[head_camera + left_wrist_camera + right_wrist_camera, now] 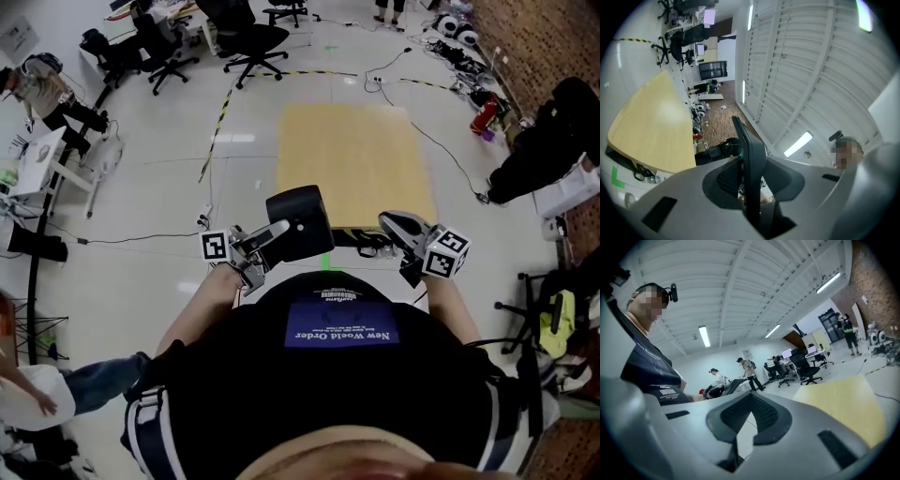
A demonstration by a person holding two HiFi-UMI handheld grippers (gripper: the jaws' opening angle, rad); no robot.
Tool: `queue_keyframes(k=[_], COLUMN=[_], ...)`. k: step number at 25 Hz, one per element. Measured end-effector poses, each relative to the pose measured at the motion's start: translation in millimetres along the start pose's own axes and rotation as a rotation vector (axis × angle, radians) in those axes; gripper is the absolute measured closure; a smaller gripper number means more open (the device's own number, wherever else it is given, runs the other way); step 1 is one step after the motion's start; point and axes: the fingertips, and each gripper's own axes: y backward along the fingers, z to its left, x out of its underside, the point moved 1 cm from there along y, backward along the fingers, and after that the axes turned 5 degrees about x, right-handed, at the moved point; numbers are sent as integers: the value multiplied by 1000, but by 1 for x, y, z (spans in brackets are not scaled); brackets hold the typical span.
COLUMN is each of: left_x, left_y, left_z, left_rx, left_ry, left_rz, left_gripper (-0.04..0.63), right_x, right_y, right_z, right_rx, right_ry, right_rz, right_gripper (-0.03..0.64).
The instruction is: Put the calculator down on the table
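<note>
nearest the body, the calculator (300,223) is clamped by its near edge in the left gripper (274,236) and is held in the air, short of the table's near edge. to the right, the right gripper (405,232) is seen closed on nothing. farther off, the table (356,150) is waiting. only a narrow strip is gripped, so the calculator could be tipped or lost. if it is released too soon, the floor would be struck.

The calculator (302,217) hid part of the table's (356,150) near edge, and its keys could not be made out. Its lower end sat buried between the left gripper's (277,231) jaws. Right of the table, the floor clutter (461,54) was too small to tell.
</note>
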Motion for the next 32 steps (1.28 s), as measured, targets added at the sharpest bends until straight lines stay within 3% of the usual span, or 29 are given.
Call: queue_keyframes(k=[3, 9, 15, 21, 28, 32], left_x=[-25, -63, -86, -154, -230, -257], left_y=[-36, -90, -96, -84, -69, -77], left_z=[13, 40, 62, 107, 155, 168], left_rx=[-17, -77, -118, -83, 0, 38], left_ry=[-24, -83, -71, -10, 69, 115], left_rz=[-77, -149, -139, -106, 32, 93], left_gripper=[463, 465, 465, 465, 463, 463], right_x=[-26, -69, -70, -74, -92, -103], right_y=[-16, -43, -80, -138, -180, -189], right_z=[-50, -128, -157, -190, -200, -206], right_rx=[-69, -187, -232, -157, 38, 139], right_ry=[19, 40, 12, -19, -24, -82], right_rz=[29, 53, 60, 85, 76, 103], right_gripper=[629, 629, 629, 629, 629, 629])
